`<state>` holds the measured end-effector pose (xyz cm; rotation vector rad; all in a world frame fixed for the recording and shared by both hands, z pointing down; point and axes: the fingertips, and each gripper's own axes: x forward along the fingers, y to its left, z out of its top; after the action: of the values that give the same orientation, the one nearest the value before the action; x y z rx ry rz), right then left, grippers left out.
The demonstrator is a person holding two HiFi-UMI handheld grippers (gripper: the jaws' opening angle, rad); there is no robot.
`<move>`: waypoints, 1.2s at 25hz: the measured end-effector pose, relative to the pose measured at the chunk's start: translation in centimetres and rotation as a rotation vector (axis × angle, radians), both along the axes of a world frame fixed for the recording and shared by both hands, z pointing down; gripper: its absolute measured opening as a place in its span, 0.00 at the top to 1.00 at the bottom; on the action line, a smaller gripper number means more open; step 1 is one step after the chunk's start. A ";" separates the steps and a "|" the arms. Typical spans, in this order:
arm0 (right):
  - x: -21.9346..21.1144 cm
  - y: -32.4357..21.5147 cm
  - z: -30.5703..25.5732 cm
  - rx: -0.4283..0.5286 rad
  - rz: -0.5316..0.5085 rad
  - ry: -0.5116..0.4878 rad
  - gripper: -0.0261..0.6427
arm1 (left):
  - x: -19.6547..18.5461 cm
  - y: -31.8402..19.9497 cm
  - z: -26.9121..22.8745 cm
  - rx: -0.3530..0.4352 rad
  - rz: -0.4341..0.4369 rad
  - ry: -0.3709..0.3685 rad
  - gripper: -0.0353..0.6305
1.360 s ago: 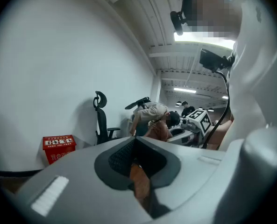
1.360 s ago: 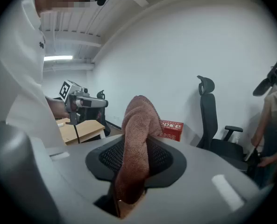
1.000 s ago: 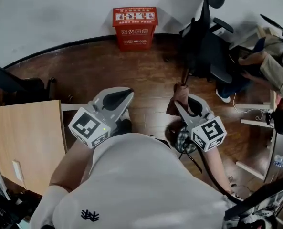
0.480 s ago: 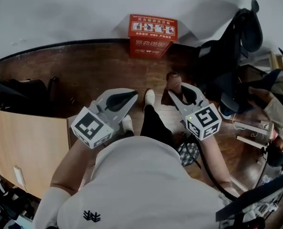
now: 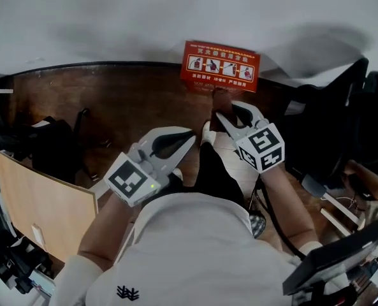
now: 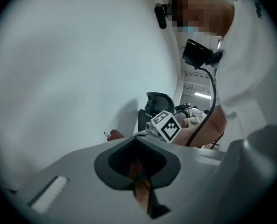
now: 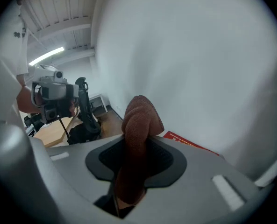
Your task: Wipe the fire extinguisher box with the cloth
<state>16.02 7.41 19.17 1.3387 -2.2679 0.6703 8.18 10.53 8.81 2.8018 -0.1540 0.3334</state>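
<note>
Against the white wall (image 5: pixel 112 18) ahead, the fire extinguisher box (image 5: pixel 220 65) stands on the dark wood floor (image 5: pixel 125 107). A second ago it sat well off, up and to the left of both grippers. Now it lies straight ahead of my right gripper (image 5: pixel 227 110), whose tip shows just under the box's lower edge. I judge that I have walked up to it and the approach is almost done, though no wiping has begun: the cloth (image 5: pixel 222 99) does not look to be touching the red face yet.

From the head view I get the layout: the whole top of the box with its strip of pictures, my shoe (image 5: pixel 206 132) between the grippers, and my left gripper (image 5: pixel 179 139) hanging back and to the side. It cannot show me the grip itself.

My right gripper view does. The fingers are clamped on the cloth (image 7: pixel 139 120), a brown fold standing up out of them, and a red corner of the box (image 7: pixel 189 144) peeks out low against the wall.

My left gripper view never finds the box. It looks along the wall towards the right gripper's marker cube (image 6: pixel 166 126), and its own fingers (image 6: pixel 129 160) are together, with nothing between them that I can make out.
</note>
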 end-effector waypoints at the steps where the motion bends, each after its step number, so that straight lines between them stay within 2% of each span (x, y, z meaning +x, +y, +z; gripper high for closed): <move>1: 0.5 -1.6 0.8 -0.013 -0.013 0.000 0.79 | 1.2 -1.2 0.3 0.006 0.004 -0.005 0.95; 7: 1.2 -9.0 7.4 -0.099 -0.041 -0.003 0.79 | 5.6 -5.4 4.5 0.012 0.095 -0.067 0.95; 18: -0.2 -19.9 20.0 -0.229 0.090 0.008 0.79 | 7.0 -10.9 11.2 -0.036 0.252 -0.065 0.95; 25: 0.2 -23.5 25.7 -0.298 0.130 0.038 0.79 | 6.3 -12.6 13.9 -0.080 0.293 -0.073 0.95; 30: 3.4 -22.8 27.2 -0.313 0.159 0.051 0.79 | 7.4 -12.5 14.9 -0.098 0.328 -0.072 0.95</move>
<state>19.42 -15.37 46.42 1.3697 -1.9331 0.9869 15.63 -1.95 23.69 2.7141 0.3019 0.5031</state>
